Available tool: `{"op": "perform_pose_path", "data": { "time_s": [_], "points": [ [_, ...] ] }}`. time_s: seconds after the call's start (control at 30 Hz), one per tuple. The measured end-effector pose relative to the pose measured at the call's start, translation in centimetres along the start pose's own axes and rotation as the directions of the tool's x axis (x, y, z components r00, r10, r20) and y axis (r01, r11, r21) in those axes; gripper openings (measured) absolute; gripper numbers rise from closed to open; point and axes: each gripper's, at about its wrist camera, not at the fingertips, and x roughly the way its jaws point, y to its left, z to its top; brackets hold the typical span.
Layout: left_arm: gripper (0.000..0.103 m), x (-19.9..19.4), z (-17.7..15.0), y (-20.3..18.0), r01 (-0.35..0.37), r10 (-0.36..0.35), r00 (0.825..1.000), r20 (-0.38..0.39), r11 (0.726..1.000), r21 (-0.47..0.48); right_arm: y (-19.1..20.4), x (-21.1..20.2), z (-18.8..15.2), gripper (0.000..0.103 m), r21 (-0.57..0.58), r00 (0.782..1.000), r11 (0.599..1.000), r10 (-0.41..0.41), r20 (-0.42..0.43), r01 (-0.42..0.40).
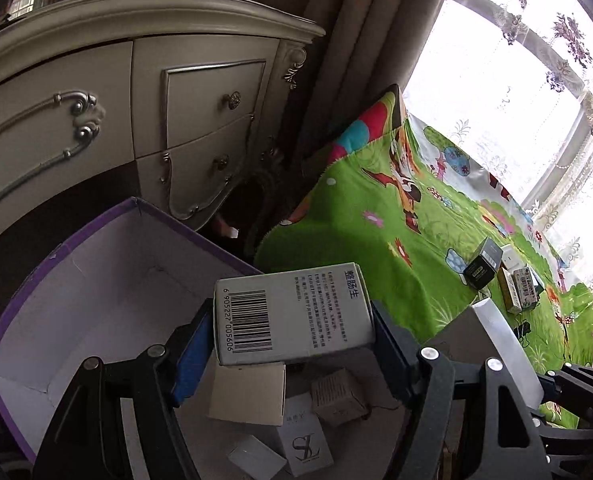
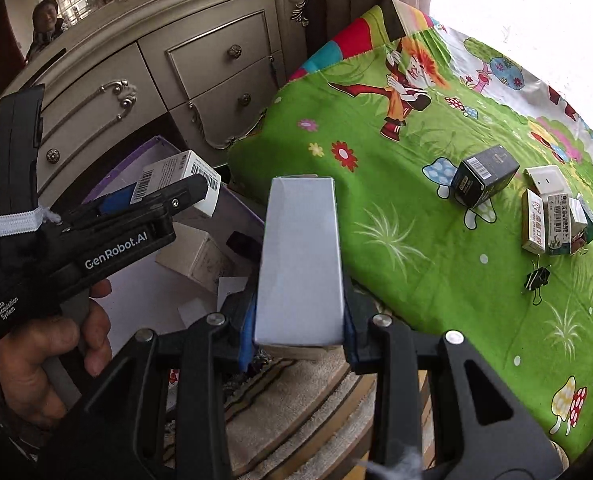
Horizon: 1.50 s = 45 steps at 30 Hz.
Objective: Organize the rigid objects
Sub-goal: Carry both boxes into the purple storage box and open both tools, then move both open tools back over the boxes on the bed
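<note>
Two boxes are gripped. Left tongs [image 1: 292,354] clamp a barcoded medicine box [image 1: 292,312] printed "6 905227 005606", its long axis crosswise between the pads, above the purple-rimmed carton [image 1: 96,248]. Right tongs [image 2: 298,330] clamp a plain white box [image 2: 300,256] pointing lengthwise away, at the green cartoon bedsheet's [image 2: 376,220] edge. The left tool reads "GenRobot.AI".

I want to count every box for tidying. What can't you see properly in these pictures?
- Purple bin, left wrist view: the left gripper and its barcode box cover part of the boxes inside.
- Small boxes on the green cloth, both views: bunched and overlapping, labels too small to read.
- Plain white box, right wrist view: the right gripper hides its lower end.
</note>
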Motion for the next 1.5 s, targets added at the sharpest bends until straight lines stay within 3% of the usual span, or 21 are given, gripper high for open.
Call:
{"op": "perform_pose_path", "data": {
  "time_s": [0.23,0.77,0.83,0.93,1.2,1.5],
  "points": [
    [0.074,0.8,-0.4,1.1,-0.039,0.039,0.999,-0.027,0.999,-0.016,2.9,1.7,-0.3,0.038,-0.106,0.997,0.993,0.052,-0.059,-0.058],
    [0.076,1.9,-0.8,2.0,-0.148,0.144,0.986,-0.078,0.988,-0.044,4.9,3.4,-0.5,0.039,-0.185,0.984,0.973,0.112,-0.14,-0.137],
    [0.083,1.9,-0.8,2.0,-0.152,0.148,0.986,-0.08,0.987,-0.045,4.9,3.6,-0.5,0.045,-0.179,0.983,0.975,0.106,-0.15,-0.133],
    [0.086,1.9,-0.7,1.8,-0.166,0.162,0.984,-0.078,0.985,-0.042,4.6,3.6,-0.4,0.056,-0.157,0.983,0.979,0.109,-0.148,-0.132],
    [0.086,1.5,-0.2,0.4,-0.151,0.149,0.987,-0.06,0.988,-0.023,3.4,2.6,-0.3,0.063,-0.104,0.987,0.987,0.11,-0.116,-0.122],
    [0.086,0.9,0.7,-3.9,-0.082,0.084,0.996,-0.025,0.995,0.063,-1.1,1.0,0.1,0.065,-0.011,0.998,0.999,0.041,-0.051,-0.041]
  ]
}}
